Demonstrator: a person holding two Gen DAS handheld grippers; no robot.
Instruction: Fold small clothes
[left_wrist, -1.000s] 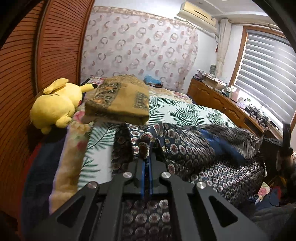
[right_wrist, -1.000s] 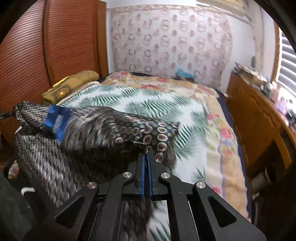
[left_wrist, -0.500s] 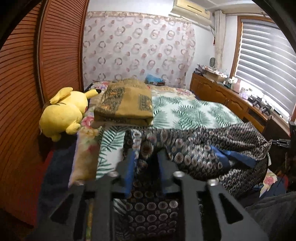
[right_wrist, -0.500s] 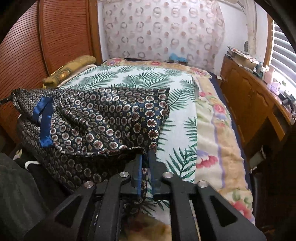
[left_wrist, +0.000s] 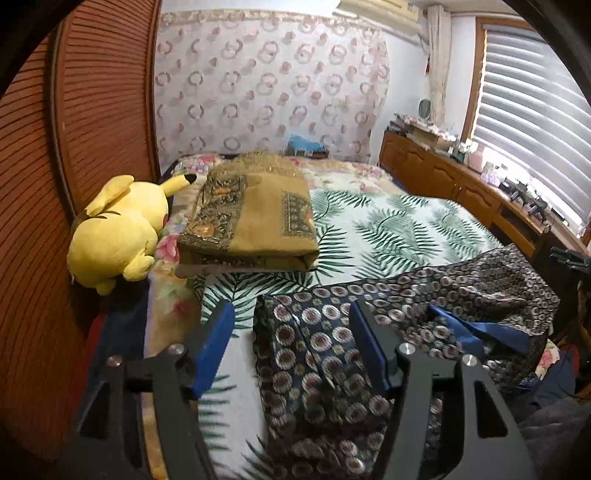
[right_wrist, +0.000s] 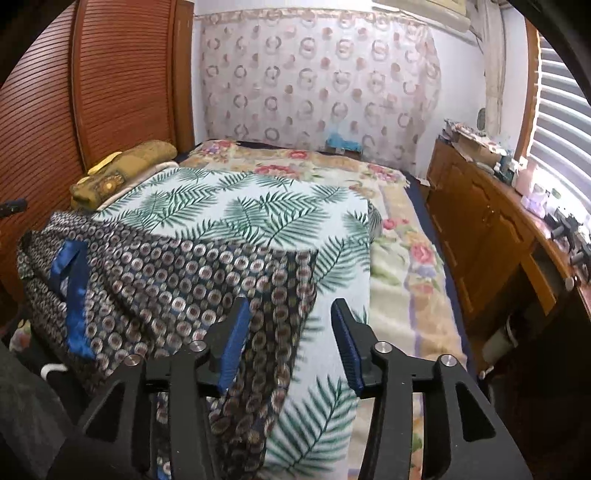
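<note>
— What's the room?

— A bedroom; the bed (left_wrist: 406, 229) wears a palm-leaf cover.

— And the garment (left_wrist: 332, 354)?

— One dark patterned piece, lying along the near edge, its length running across between the tools.

— The tools?

— Left gripper (left_wrist: 291, 347) and right gripper (right_wrist: 290, 332) both gape, holding nothing, each over its own end.

— Anything else?

— One folded ochre cloth (left_wrist: 251, 218), one yellow plush (left_wrist: 118, 229).

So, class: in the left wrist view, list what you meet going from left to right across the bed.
Yellow plush toy → folded olive-gold patterned cloth → green palm-leaf bedsheet → dark circle-patterned garment with blue trim.
</note>
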